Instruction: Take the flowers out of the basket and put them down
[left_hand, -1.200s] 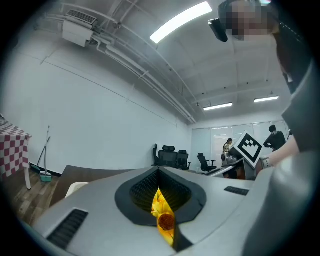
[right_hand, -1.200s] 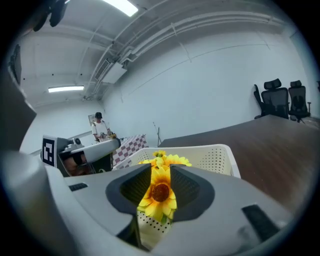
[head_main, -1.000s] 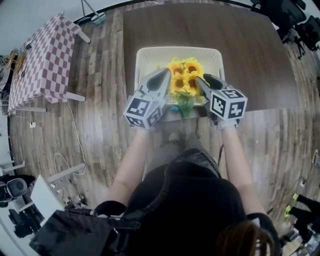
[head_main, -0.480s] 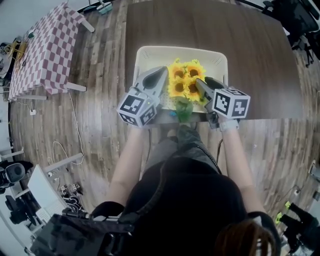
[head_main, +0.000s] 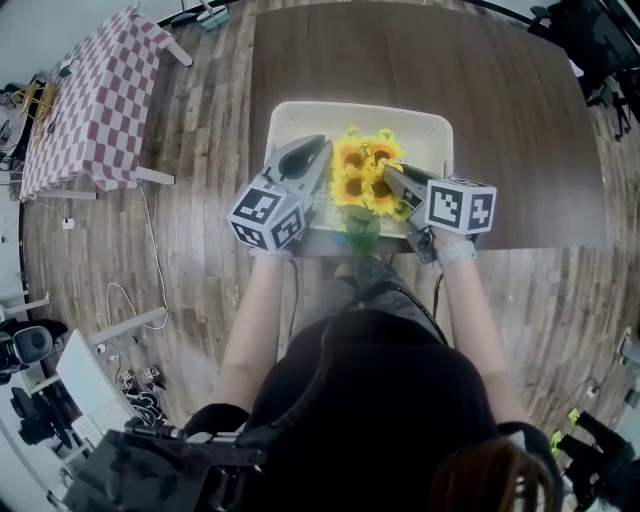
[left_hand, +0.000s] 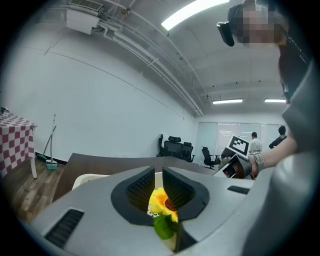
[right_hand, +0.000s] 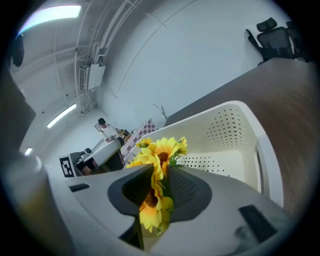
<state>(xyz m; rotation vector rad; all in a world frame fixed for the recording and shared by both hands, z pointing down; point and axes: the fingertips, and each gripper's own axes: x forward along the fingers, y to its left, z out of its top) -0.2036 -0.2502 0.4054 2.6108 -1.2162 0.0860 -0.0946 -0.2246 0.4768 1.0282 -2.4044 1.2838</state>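
Observation:
A bunch of yellow sunflowers stands in the near half of a white plastic basket on a dark brown table. Its green leaves hang over the basket's near rim. My left gripper is at the bunch's left side. Its jaws have just been opening, and a sunflower head sits loose in the narrow gap. My right gripper is at the bunch's right side. Its jaws have just been closing and now squeeze several blooms between the pads.
The basket's perforated far wall rises beyond the flowers. A table with a red-checked cloth stands on the wooden floor to the left. Office chairs stand past the table's far end. The person's knees are against the table's near edge.
Both grippers have sunk a little and closed in on the bunch from either side. The right gripper has rolled, so its marker cube shows a different face.

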